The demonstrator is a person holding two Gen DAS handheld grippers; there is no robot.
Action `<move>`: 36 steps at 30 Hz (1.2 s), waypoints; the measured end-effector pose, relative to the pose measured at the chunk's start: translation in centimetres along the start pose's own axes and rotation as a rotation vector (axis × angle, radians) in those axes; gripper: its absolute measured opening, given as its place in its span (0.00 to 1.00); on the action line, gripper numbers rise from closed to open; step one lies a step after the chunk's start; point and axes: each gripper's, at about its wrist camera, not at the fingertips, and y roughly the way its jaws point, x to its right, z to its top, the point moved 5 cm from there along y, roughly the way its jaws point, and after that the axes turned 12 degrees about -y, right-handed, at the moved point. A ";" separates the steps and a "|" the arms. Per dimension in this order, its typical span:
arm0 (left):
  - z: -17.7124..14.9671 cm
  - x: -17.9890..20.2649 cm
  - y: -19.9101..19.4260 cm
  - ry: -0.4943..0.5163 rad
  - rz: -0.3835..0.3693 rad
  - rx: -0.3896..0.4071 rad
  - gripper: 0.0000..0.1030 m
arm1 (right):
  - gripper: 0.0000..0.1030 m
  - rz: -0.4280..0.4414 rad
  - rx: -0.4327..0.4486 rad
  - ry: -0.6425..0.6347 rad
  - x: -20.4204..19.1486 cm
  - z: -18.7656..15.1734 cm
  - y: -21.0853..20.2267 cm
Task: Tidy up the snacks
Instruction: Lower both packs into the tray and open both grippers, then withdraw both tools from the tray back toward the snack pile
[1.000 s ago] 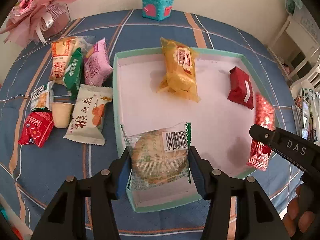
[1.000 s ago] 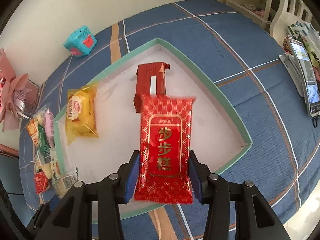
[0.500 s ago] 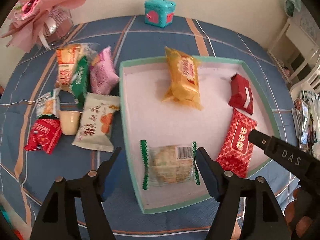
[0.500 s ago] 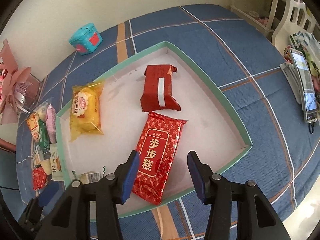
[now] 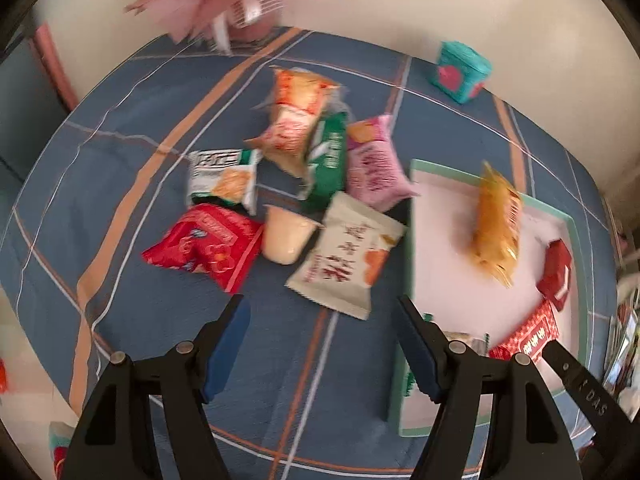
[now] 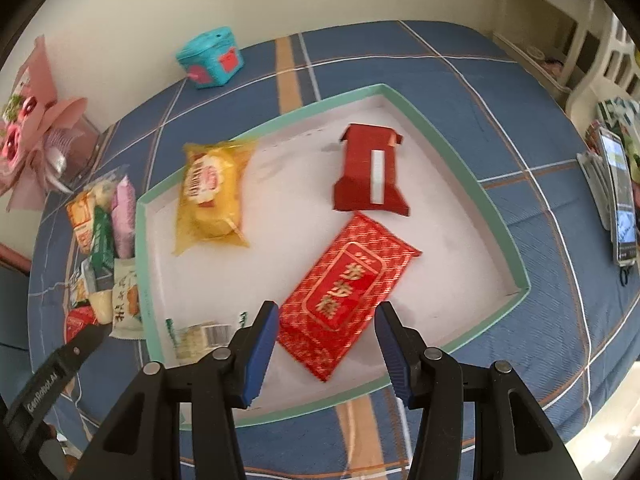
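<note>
We hold the left gripper (image 5: 322,342) spread and empty over the cloth beside the tray (image 6: 502,216), facing the loose snack pile (image 5: 304,200). Our right gripper (image 6: 326,344) gapes empty above the red packet (image 6: 346,292) lying inside the tray, near the yellow packet (image 6: 210,194).

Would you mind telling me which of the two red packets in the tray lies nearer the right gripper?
The patterned red packet with gold lettering, lying right in front of the open right gripper. The plain dark red packet with a white stripe lies farther back in the tray.
</note>
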 end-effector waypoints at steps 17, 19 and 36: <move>0.0 -0.4 1.0 0.006 0.049 -0.011 0.90 | 0.85 -0.086 -0.024 -0.103 -1.5 -0.2 1.2; -0.1 -0.5 0.9 0.008 0.050 -0.011 0.91 | 0.90 -0.083 -0.022 -0.107 -1.5 -0.2 1.2; 0.1 -0.5 0.7 0.043 0.040 -0.013 0.94 | 1.00 -0.052 0.004 -0.092 -2.3 0.0 1.2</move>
